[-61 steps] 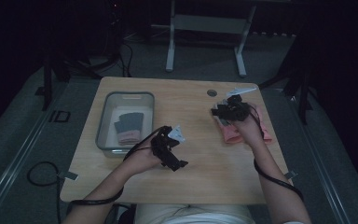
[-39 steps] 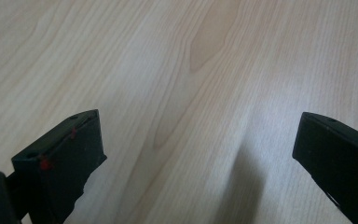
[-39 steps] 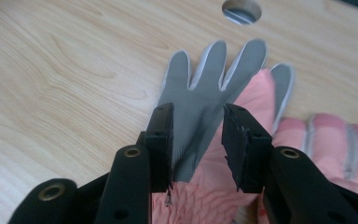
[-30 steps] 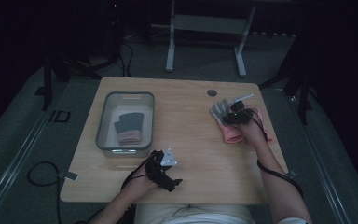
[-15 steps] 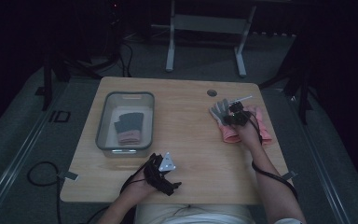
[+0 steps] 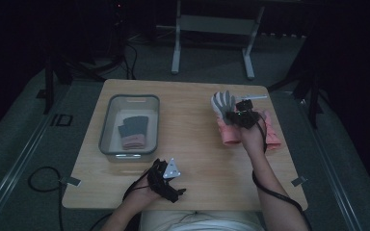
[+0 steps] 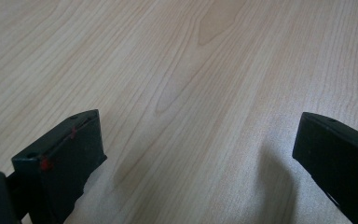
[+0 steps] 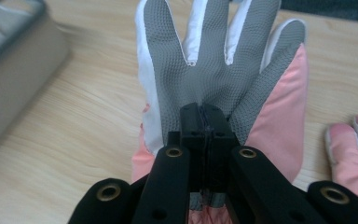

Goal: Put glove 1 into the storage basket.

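Left gripper: jaws wide apart, nothing between, resting low at near table edge.
Right gripper: clamped tight on glove palm, fingers splayed above table.
Advice: keep the pinch firm, lift clear of second glove, carry level toward bin far left.

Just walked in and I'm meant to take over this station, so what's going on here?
A person is working at a wooden table with a gripper in each hand. The right gripper has just closed its jaws on a pink and grey glove, pinching it at the palm. A second pink glove lies beside it. The left gripper rests near the table's front edge, jaws open with nothing between them. A grey bin on the left already holds folded gloves.
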Demonstrator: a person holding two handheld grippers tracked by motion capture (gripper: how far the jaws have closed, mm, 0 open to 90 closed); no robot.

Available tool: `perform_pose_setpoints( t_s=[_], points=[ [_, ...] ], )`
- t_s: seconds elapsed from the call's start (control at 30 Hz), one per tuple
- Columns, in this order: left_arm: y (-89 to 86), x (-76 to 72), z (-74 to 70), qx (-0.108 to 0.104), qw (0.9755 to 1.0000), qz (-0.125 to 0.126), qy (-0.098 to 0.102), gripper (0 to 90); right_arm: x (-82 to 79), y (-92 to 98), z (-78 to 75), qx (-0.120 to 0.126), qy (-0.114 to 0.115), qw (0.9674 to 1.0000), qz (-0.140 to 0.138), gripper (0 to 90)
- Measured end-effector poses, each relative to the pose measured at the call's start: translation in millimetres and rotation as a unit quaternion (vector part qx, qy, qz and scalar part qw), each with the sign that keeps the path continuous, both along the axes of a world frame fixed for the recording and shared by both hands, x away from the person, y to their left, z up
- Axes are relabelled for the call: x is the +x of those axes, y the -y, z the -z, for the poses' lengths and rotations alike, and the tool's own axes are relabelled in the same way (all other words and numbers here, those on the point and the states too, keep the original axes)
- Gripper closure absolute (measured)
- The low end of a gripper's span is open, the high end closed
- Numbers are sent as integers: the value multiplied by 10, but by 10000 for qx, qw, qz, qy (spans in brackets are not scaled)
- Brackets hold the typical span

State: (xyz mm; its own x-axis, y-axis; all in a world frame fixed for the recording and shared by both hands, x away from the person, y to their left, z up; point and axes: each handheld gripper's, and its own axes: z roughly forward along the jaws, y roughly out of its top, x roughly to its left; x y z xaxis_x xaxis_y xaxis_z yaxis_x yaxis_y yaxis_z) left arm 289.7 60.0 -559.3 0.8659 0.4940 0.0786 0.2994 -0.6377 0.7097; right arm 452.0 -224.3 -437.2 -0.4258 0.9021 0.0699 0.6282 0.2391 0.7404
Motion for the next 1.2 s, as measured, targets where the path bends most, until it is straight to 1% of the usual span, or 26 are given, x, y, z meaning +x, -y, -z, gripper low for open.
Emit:
perform_pose_setpoints(
  t_s=[0.07,0.1,0.13,0.17,0.2,0.23,0.3,0.4,0.43,0.5,0.53,0.57,0.67,0.7,0.77,0.83,0.9,0.97,1.07,1.13,1.2],
  points=[
    [-3,-2,-1,-4,10000,-2,2,15,-126,-117,-107,57,98,9999,0,889],
    [-7,-6,-2,-9,10000,1,12,15,-168,-153,-136,55,135,9999,28,889],
    [-7,-6,-2,-9,10000,1,12,15,-168,-153,-136,55,135,9999,28,889],
    [-11,-11,-3,21,10000,-10,19,15,-258,-233,-172,54,183,9998,73,889],
    [-12,-14,-3,24,10000,-21,27,15,-297,-263,-173,99,184,9997,105,889],
    [-11,-17,-4,6,10000,-18,35,15,-327,-296,-162,89,151,9998,107,889],
    [-10,-21,-11,-8,10000,7,51,15,-386,-340,-119,192,101,9997,150,889],
    [-5,-26,-13,-4,10000,30,65,15,-439,-408,11,166,9,9996,213,889],
    [-5,-28,-12,-11,10000,32,68,15,-441,-430,74,165,-64,9996,241,889],
    [-10,-28,-10,-30,10000,27,52,15,-443,-486,208,200,-195,9993,248,889],
    [-10,-28,-10,-30,10000,27,52,15,-443,-486,208,200,-195,9993,248,889],
    [-16,-30,-10,-63,10000,28,52,15,-422,-557,349,229,-348,9988,257,889],
    [-19,-38,-9,-61,10000,28,48,15,-367,-649,496,201,-494,9982,271,888],
    [-19,-38,-9,-61,10000,28,48,15,-336,-684,555,241,-597,9975,277,888],
    [-20,-40,-7,-48,10000,39,53,15,-289,-733,633,243,-675,9969,311,888],
    [-20,-34,-1,-59,10000,31,43,15,-245,-779,683,309,-754,9961,336,886],
    [-22,-30,-1,-51,10000,37,40,15,-212,-823,713,291,-764,9960,366,885],
    [-23,-29,-2,-39,10000,46,46,15,-162,-858,761,366,-877,9946,419,881],
    [-24,-32,-2,-28,10000,59,56,15,-107,-914,836,217,-893,9948,438,876],
    [-27,-36,0,-47,10000,58,53,15,-91,-923,873,95,-845,9954,451,875],
    [-32,-35,4,-47,10000,58,49,15,-80,-906,878,91,-850,9954,433,874]
  ],
)
